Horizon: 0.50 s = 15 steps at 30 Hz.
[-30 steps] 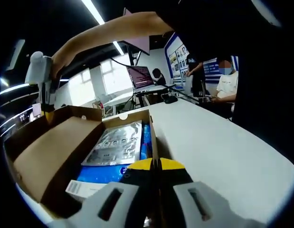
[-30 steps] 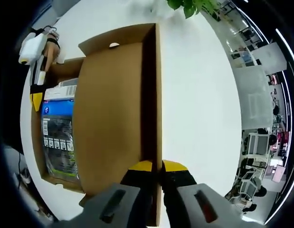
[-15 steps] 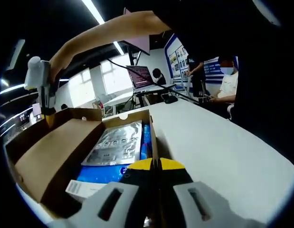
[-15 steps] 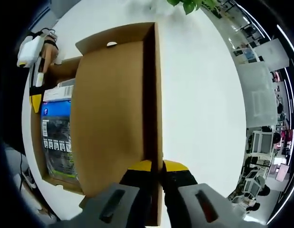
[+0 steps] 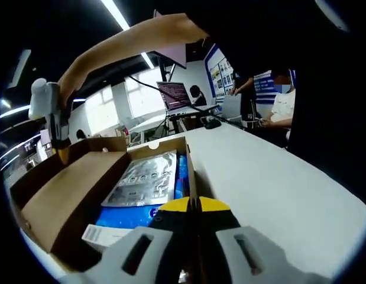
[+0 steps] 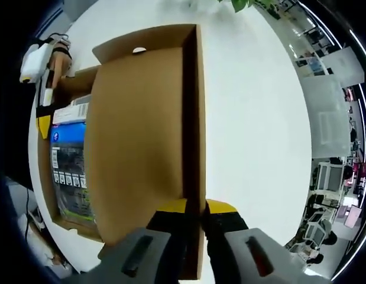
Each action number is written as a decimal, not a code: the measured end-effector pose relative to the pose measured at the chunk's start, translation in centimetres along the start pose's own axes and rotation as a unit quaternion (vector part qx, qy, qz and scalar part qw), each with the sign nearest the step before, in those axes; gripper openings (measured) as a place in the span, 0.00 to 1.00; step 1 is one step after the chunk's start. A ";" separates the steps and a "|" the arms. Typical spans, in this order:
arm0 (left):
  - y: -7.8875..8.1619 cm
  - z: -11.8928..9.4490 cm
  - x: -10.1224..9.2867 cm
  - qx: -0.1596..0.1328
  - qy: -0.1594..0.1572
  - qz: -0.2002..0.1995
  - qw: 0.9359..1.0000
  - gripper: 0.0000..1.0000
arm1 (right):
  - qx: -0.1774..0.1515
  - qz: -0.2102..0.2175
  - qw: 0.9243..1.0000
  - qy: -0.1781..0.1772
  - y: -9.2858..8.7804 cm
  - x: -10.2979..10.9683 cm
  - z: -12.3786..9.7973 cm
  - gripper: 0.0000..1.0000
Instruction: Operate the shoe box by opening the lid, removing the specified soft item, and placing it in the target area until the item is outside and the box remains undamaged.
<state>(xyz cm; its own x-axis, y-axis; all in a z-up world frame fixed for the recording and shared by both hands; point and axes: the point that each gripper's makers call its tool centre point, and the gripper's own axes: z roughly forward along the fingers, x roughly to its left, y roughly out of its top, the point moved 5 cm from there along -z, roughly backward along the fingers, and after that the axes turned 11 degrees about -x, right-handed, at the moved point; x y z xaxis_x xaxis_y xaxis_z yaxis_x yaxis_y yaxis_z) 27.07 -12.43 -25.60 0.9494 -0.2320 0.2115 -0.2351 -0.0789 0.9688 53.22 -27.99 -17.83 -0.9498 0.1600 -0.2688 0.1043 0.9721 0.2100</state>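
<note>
Your left tool (image 5: 191, 206) is clamped on the shoe box (image 6: 58, 222) wall. The packet (image 5: 144, 180) lies flat inside the box on the white tabletop (image 5: 277, 183). Your right tool (image 6: 194, 207) pinches the raised lid (image 6: 141, 136) edge.

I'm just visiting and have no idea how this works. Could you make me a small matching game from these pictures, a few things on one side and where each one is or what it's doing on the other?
Things:
1. right gripper
2. left gripper
3. blue packet
4. laptop

States:
A. lying inside the open shoe box
B. shut on the box's side wall
C. open on a far desk
D. shut on the lifted lid's edge

Pairs: 1-D, 2-B, 3-A, 4-C
</note>
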 end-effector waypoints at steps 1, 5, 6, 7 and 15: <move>0.0 0.0 0.0 0.000 0.000 0.000 1.000 0.03 | 0.001 0.001 1.000 0.000 0.0 0.0 0.2 0.08; 0.2 -0.1 -0.6 0.000 0.000 0.001 1.000 0.03 | 0.002 0.001 1.000 0.003 -0.2 -0.1 0.6 0.09; 0.3 -0.1 -0.8 0.000 0.000 0.000 1.000 0.03 | 0.002 0.001 1.000 0.003 -0.2 -0.1 0.7 0.09; 0.3 -0.1 -0.9 0.000 0.000 0.001 1.000 0.03 | 0.002 0.001 1.000 0.004 -0.2 -0.1 0.8 0.09; 0.5 -0.1 -1.4 -0.001 -0.001 0.001 1.000 0.03 | 0.001 0.005 1.000 0.008 -0.4 -0.2 1.7 0.09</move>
<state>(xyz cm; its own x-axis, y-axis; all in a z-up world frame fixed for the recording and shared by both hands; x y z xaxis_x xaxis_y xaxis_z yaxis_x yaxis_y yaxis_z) 25.69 -12.02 -25.38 0.9486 -0.2335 0.2135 -0.2370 -0.0774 0.9684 53.87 -28.16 -19.43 -0.9531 0.1679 -0.2517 0.1155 0.9708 0.2105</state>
